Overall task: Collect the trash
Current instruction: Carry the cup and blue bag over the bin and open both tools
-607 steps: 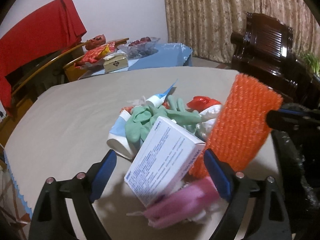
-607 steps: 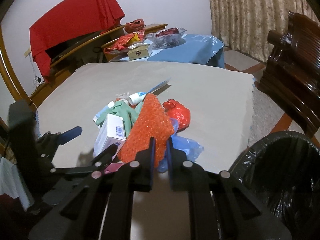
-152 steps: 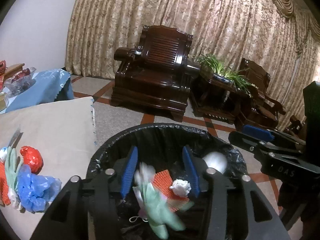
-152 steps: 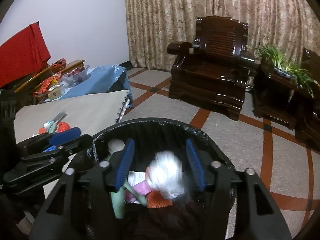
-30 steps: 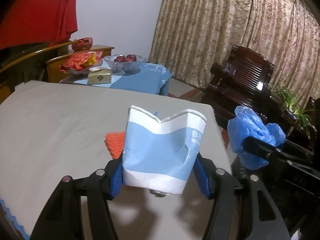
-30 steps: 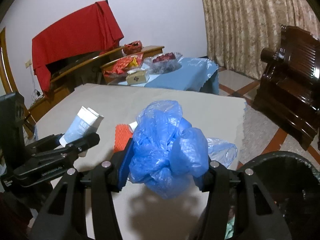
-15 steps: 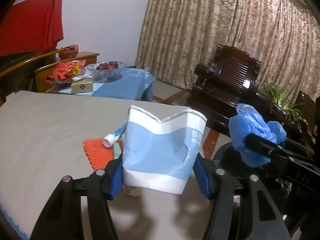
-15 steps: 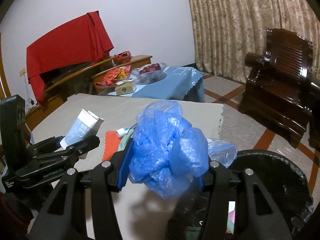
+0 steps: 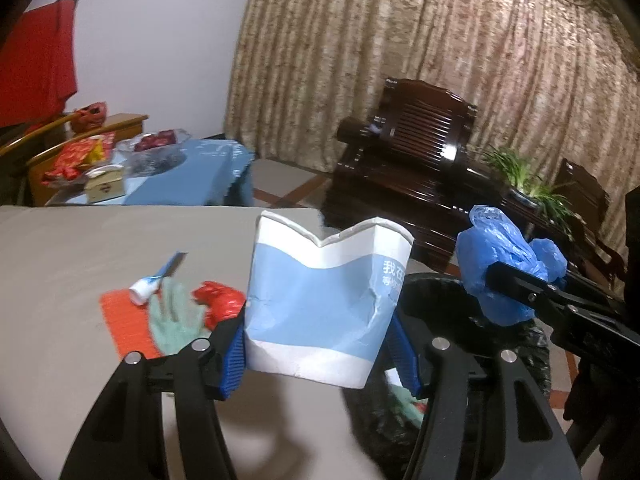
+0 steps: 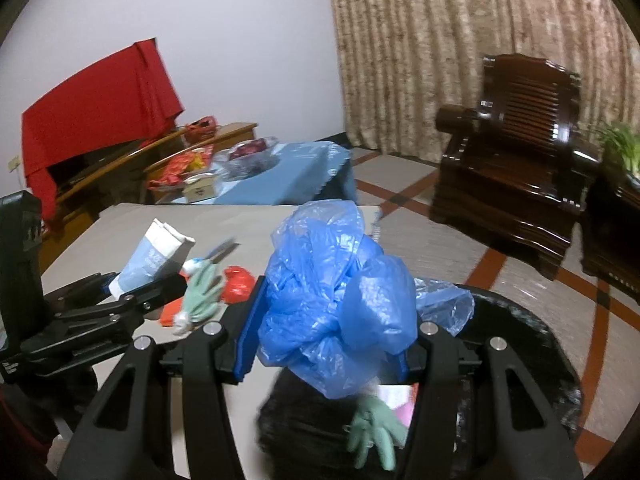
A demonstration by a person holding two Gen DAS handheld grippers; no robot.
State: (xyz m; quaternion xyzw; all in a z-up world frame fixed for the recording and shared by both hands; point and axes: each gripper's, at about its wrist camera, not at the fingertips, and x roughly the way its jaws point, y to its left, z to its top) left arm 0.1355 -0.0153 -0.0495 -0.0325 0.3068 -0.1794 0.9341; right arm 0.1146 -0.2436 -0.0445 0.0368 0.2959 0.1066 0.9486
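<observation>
My left gripper point(image 9: 320, 344) is shut on a crushed blue and white paper cup point(image 9: 324, 300), held above the table's right edge; the cup also shows in the right wrist view point(image 10: 154, 254). My right gripper point(image 10: 324, 332) is shut on a crumpled blue plastic bag point(image 10: 336, 304), over the rim of the black-lined trash bin point(image 10: 532, 340). The bag also shows in the left wrist view point(image 9: 508, 264). Inside the bin lie a green glove point(image 10: 374, 432) and pink trash. On the table remain a green glove point(image 9: 176, 320), a red wrapper point(image 9: 218, 304), an orange mesh pad point(image 9: 126, 326) and a small tube point(image 9: 154, 282).
The grey table point(image 9: 60, 248) fills the left. A blue-covered side table point(image 9: 184, 172) with boxes and a bowl stands behind it. Dark wooden armchairs point(image 10: 516, 140) and a plant point(image 9: 528, 184) stand on the tiled floor to the right, in front of curtains.
Both grippers have swung right towards the bin, each carrying its load. The bin now lies under the right gripper and beside the left one.
</observation>
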